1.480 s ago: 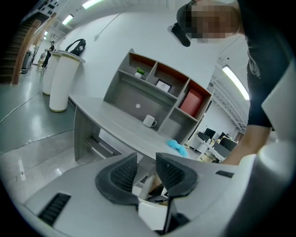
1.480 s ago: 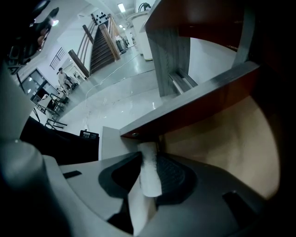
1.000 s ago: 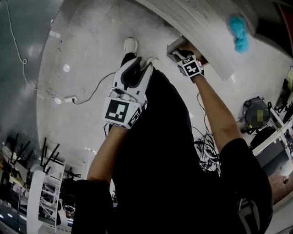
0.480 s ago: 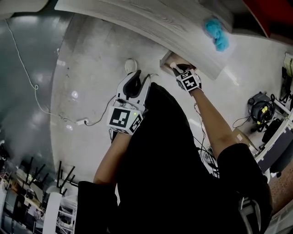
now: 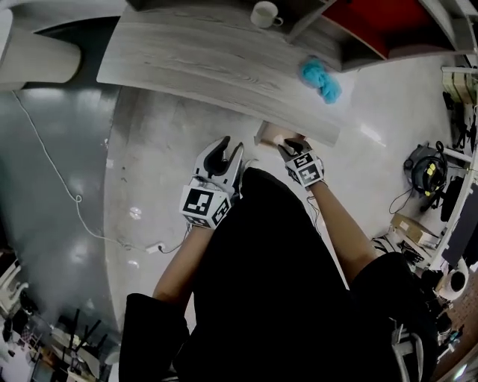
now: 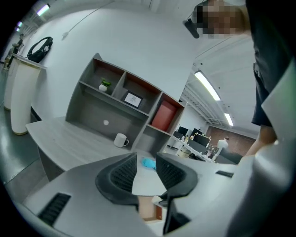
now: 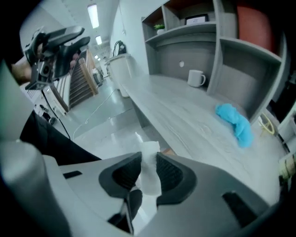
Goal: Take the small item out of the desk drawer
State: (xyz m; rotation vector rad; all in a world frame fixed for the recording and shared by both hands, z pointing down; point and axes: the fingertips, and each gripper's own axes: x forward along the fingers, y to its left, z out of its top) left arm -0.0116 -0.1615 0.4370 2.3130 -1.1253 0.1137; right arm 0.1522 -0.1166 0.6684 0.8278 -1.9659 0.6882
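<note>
The grey wood desk (image 5: 194, 60) runs across the top of the head view. Its small drawer (image 5: 267, 136) hangs open under the front edge, and its brown inside (image 6: 147, 209) shows below my left jaws. My right gripper (image 5: 293, 146) is just in front of the drawer, tilted down. In the right gripper view it (image 7: 148, 163) is shut on a small white item (image 7: 149, 172) that sticks up between the pads. My left gripper (image 5: 226, 153) stays to the left of the drawer, away from it. Its jaws (image 6: 145, 163) are open with nothing between them.
A blue cloth (image 5: 320, 78) lies on the desk near its right end, and a white mug (image 5: 264, 13) stands by the grey shelf unit (image 6: 115, 99). A white cable (image 5: 60, 179) trails over the floor to the left. A white bin (image 7: 121, 74) stands at the desk's far end.
Both grippers have risen. The right one has come up out of the drawer with the white item in its jaws. More of the desk top has come into the head view.
</note>
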